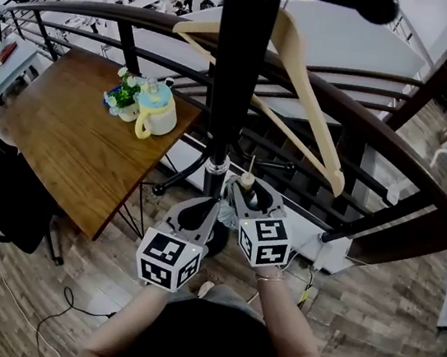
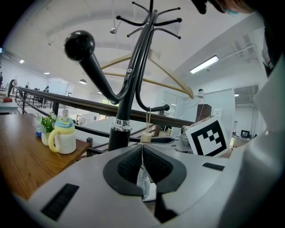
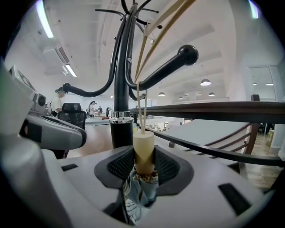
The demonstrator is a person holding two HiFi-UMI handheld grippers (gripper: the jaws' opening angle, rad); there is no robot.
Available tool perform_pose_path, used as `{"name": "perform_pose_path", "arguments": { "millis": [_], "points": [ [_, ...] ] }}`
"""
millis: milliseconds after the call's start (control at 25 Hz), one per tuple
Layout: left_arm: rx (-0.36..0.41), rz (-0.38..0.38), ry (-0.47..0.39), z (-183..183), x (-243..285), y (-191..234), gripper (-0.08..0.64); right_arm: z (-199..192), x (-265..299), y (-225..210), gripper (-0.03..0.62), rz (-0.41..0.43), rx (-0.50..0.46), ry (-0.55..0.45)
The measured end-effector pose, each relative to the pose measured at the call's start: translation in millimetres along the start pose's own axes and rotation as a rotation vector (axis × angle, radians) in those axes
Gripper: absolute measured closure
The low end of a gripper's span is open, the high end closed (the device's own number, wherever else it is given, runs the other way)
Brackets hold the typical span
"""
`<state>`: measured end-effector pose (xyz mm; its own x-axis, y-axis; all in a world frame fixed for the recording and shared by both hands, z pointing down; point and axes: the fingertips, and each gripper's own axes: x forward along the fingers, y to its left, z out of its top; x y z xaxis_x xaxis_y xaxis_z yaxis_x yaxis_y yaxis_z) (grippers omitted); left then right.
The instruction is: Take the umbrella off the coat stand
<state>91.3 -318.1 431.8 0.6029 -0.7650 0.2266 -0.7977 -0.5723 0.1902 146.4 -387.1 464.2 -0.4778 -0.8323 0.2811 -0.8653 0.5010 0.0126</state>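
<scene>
A: We're keeping the left gripper [image 2: 142, 152] clenched, seemingly empty, at 7 o'clock of the coat stand [image 1: 232, 75]. The right gripper [image 3: 144, 162] is clamping the umbrella [image 3: 143, 149] handle at 5 o'clock, and its cord [image 3: 141, 107] is hanging on a hook [image 3: 169, 67].

B: Risk: if we're pulling sideways, the cord snags and the stand tips. Plank floor [image 1: 401, 325], table [image 1: 71, 142] at 10 o'clock, railing [image 1: 367, 112] behind.

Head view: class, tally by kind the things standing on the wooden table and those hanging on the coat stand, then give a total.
Potted plant: 1
Lidded cup: 1
Wooden hanger: 1
Umbrella: 1
Total: 4
</scene>
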Motion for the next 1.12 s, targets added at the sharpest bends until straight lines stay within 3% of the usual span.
{"name": "perform_pose_path", "arguments": {
  "millis": [240,640,1120],
  "points": [
    [-0.016,-0.012,-0.003,0.4,1.3,-2.3,0.543,2.0,-9.4,-3.2,0.449,0.011,0.027,0.000],
    [-0.019,-0.029,-0.024,8.1,4.6,-10.6,0.543,29.0,-33.9,-16.6,0.449,0.013,0.086,-0.085],
    [-0.019,-0.056,-0.025,7.7,10.3,-18.5,0.543,22.2,-61.3,-46.9,0.449,-0.072,0.116,-0.094]
  ]
}}
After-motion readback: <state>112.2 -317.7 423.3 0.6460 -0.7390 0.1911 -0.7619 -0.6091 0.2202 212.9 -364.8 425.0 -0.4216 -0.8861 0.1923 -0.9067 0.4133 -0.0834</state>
